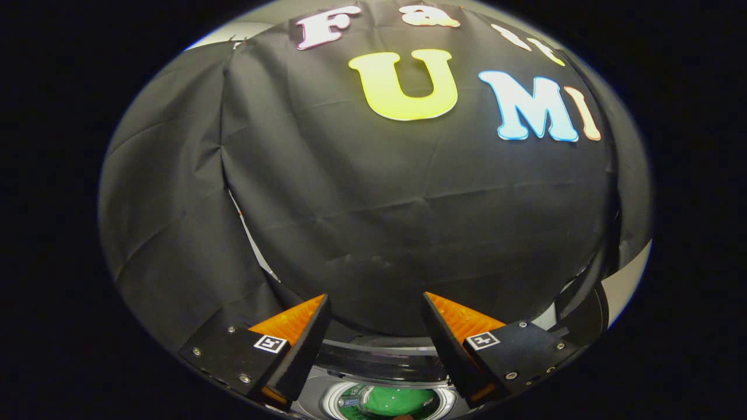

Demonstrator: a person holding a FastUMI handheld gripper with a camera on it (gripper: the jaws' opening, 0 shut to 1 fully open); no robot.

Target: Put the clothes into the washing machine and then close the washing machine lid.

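The gripper (376,303) is held high, its two fingers spread wide apart with nothing between them; the gap shows bare black cloth wall (408,221) beyond. One fingertip (309,318) sits at about 7 o'clock of the round view and the other at about 5 o'clock, both angled inward toward the middle.

The washing machine (382,373) lies below and behind the fingertips, at 6 o'clock, tucked low between the two finger bases. What can be seen of it is a dark curved band, a pale grey rim under that, and a round opening ringed in white. Inside that opening sits a bright green item (402,401), most likely the clothes, resting in the drum directly under the gap between the fingers. It is well clear of both fingers and touches neither. Whether the whole garment is inside cannot be told, since the drum is cut off low in the view.

A dark curved part (583,309) stands at about 4 o'clock, just outside the finger on that side; it may be the raised lid, though this is not certain.

The wall fills the view ahead from 9 o'clock round to 3 o'clock, hanging in soft folds, with a pale seam at about 8 o'clock.
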